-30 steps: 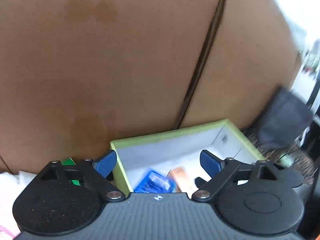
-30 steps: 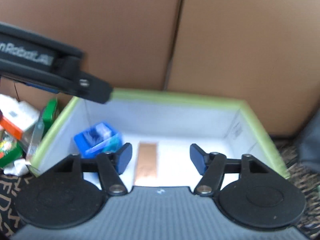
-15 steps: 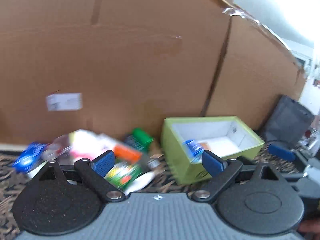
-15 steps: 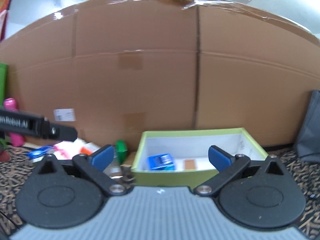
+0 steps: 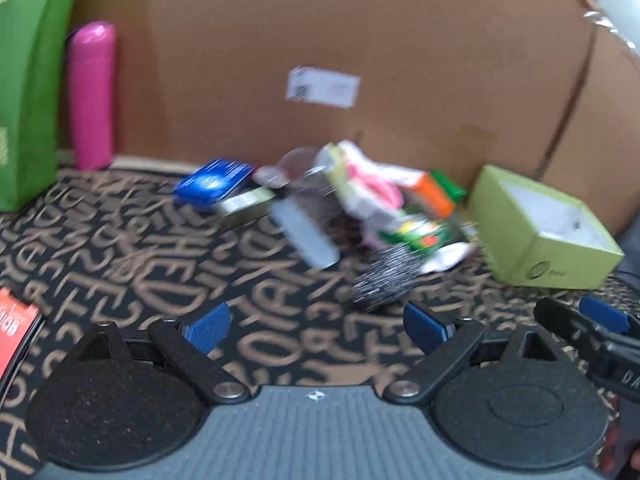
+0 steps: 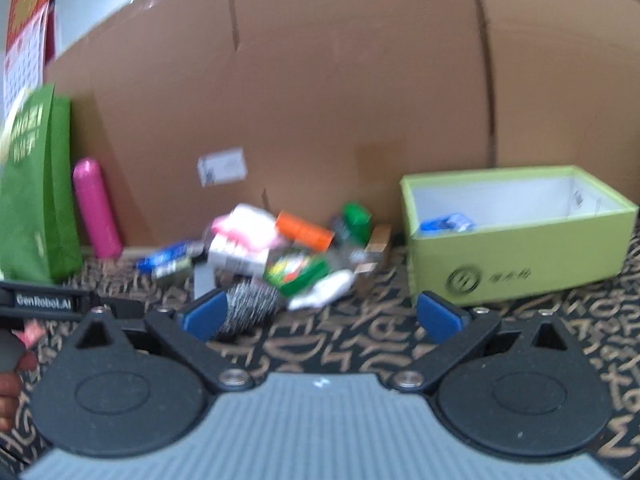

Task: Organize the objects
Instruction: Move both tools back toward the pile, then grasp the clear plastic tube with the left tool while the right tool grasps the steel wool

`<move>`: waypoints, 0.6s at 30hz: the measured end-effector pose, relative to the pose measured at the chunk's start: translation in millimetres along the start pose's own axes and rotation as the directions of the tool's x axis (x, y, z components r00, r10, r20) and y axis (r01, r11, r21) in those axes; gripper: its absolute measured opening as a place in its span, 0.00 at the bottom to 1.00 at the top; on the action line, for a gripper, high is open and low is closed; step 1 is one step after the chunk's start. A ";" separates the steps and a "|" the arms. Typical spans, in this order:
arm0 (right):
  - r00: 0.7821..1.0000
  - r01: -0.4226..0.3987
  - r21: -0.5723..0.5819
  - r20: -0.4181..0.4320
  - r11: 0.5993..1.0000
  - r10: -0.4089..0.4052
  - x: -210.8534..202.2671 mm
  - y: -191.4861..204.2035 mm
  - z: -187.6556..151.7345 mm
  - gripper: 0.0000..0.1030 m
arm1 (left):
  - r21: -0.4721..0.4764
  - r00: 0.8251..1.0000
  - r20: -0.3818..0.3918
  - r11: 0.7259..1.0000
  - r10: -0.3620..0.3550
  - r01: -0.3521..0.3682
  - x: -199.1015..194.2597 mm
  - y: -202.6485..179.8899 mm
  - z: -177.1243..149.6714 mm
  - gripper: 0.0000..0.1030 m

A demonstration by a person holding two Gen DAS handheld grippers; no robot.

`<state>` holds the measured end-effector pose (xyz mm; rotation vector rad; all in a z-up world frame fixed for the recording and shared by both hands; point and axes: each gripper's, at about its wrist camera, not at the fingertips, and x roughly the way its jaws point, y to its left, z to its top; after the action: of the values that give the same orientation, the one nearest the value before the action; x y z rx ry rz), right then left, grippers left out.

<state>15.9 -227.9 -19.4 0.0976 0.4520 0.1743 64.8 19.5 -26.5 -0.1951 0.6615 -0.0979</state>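
Left hand-held gripper [image 5: 316, 326] jaws wide apart, empty; right hand-held gripper [image 6: 320, 314] likewise spread, empty. Pile of small items [image 6: 272, 248] ahead on patterned carpet [image 5: 120, 248], against cardboard wall [image 6: 320, 100]; steel scrubber [image 6: 250, 306] nearest. Green box [image 6: 520, 256] right of pile, blue packet [image 6: 446, 224] inside. Motion blur, labels unreadable. Bare carpet between grippers and pile.

Each fisheye camera is sitting behind its own gripper's two blue-padded fingers and is looking forward and slightly downward, from low above the dark patterned carpet [image 5: 132, 256]. The left wrist view is facing the blurred pile of small packages [image 5: 360, 208] at close range. The right wrist view is facing the same pile from farther back. Both views are sharing the lime-green open cardboard box [image 6: 520, 248], the pink cylindrical bottle [image 5: 91, 96] and the brown cardboard wall [image 6: 340, 92].
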 end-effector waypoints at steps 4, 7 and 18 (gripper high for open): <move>0.997 -0.024 -0.032 -0.074 0.999 0.021 34.4 23.4 -11.0 0.99 | -0.061 0.999 -0.029 0.998 0.024 -0.026 5.5 24.1 -3.7 0.94; 0.993 -0.041 -0.008 -0.109 0.999 0.040 61.7 36.3 -10.8 0.95 | -0.085 0.998 -0.029 0.995 0.046 -0.049 7.6 36.6 -1.5 0.94; 0.982 -0.050 0.044 -0.179 0.998 0.057 129.3 67.0 -12.3 0.36 | -0.122 0.996 -0.034 0.989 0.078 -0.081 42.1 46.2 26.4 0.94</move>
<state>115.1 -137.0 -76.6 0.1334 0.6343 0.2279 115.5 62.2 -41.2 -0.2860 0.7041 0.0165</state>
